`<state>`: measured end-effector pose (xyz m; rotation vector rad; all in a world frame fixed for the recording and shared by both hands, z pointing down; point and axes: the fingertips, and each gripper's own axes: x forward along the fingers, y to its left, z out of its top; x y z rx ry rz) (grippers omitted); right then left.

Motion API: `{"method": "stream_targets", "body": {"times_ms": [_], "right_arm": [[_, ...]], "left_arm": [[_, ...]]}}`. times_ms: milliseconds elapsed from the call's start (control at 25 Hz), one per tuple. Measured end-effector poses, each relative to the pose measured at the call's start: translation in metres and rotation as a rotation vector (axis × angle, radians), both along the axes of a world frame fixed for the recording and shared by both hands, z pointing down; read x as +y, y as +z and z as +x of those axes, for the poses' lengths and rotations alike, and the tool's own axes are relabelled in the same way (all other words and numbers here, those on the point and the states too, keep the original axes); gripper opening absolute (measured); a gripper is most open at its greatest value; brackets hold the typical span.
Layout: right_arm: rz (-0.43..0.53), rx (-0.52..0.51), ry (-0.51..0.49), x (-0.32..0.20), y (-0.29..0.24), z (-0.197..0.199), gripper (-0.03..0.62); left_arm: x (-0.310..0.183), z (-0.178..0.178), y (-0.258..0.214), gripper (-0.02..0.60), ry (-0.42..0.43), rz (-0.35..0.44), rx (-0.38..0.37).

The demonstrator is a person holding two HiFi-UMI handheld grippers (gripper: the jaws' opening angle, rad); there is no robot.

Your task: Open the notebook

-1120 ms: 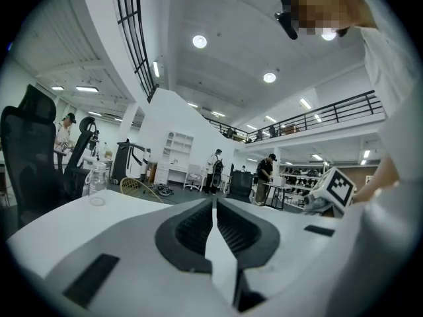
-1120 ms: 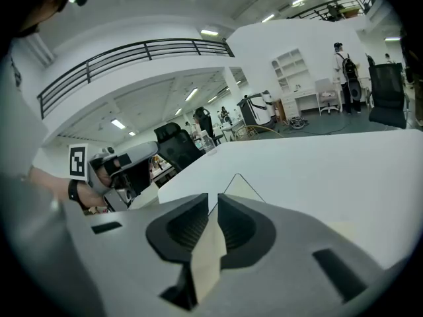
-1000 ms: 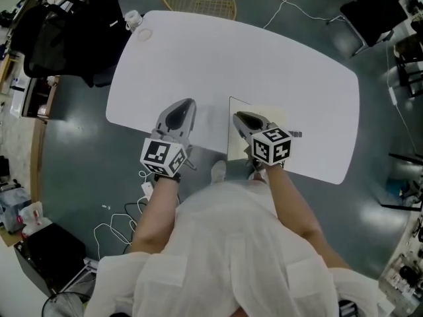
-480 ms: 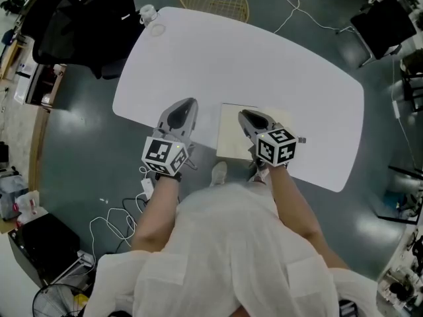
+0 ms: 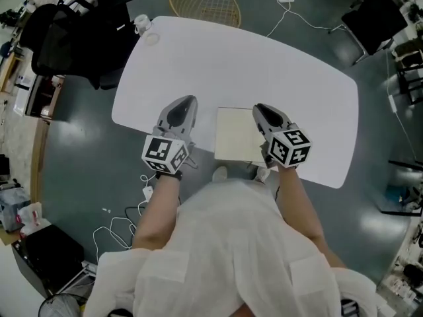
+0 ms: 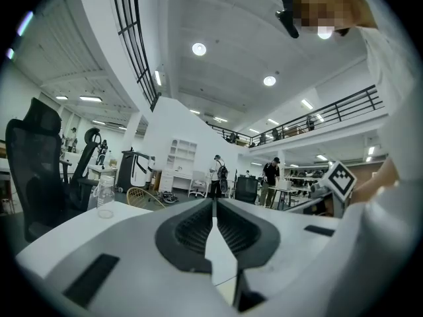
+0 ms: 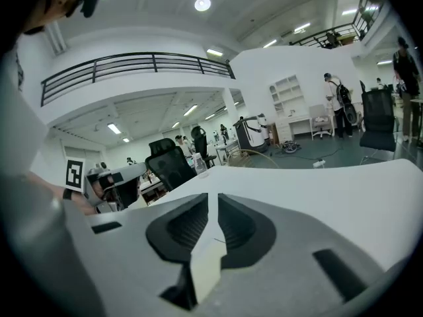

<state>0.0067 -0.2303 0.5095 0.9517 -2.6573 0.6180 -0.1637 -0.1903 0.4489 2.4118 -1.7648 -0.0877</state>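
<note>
A cream notebook [image 5: 234, 136] lies near the front edge of the white table [image 5: 251, 65]. My right gripper [image 5: 258, 109] is at the notebook's right edge, raised a little off the table. In the right gripper view a cream cover sheet [image 7: 207, 259] sits clamped between its jaws, so it is shut on the cover. My left gripper [image 5: 189, 101] rests to the left of the notebook, apart from it. It points level across the table, and its jaws meet at the tip [image 6: 213, 203] with nothing between them.
A black office chair [image 5: 69, 38] stands at the table's far left corner, beside a clear bottle [image 5: 141, 22]. A wire basket [image 5: 201, 2] sits on the floor beyond the table. Cables [image 5: 125, 223] lie on the floor at my left.
My right gripper has risen and shifted right with the cover's edge in it. More of the cream sheet now shows to its left. The left gripper has stayed put.
</note>
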Motion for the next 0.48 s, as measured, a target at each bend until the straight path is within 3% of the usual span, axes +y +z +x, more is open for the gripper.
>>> {"method": "stream_targets", "body": {"times_ms": [240, 480], "right_arm": [[0.098, -0.012, 0.140, -0.018, -0.035, 0.055, 0.048], [0.278, 0.018, 0.296, -0.024, -0.089, 0.127, 0.039]], "left_arm": [[-0.007, 0.008, -0.025, 0.023, 0.017, 0.052, -0.017], [-0.016, 0.018, -0.068, 0.023, 0.038, 0.134, -0.042]]}}
